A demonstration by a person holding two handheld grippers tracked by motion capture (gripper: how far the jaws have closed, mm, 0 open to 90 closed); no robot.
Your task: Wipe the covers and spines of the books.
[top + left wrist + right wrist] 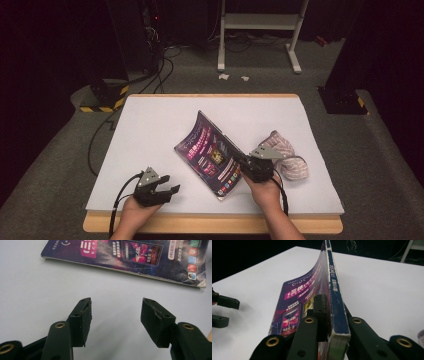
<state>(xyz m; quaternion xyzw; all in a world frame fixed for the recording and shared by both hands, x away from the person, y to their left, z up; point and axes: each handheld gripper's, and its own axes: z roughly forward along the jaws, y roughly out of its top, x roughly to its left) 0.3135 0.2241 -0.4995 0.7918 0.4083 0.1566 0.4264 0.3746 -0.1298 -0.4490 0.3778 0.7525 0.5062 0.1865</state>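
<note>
Magazine (312,292) spine, in right gripper view, clamped by right hand-held gripper (329,315)

cloth bundle (290,156) partly hidden, perhaps by right gripper (248,167).

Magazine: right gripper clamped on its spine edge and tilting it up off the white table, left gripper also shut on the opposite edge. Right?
Not quite. The left gripper is not on the magazine: the left gripper view shows its jaws open over the bare white table, the magazine lying beyond them. The rest holds: the right gripper is clamped on the spine edge, tilting it up.
</note>
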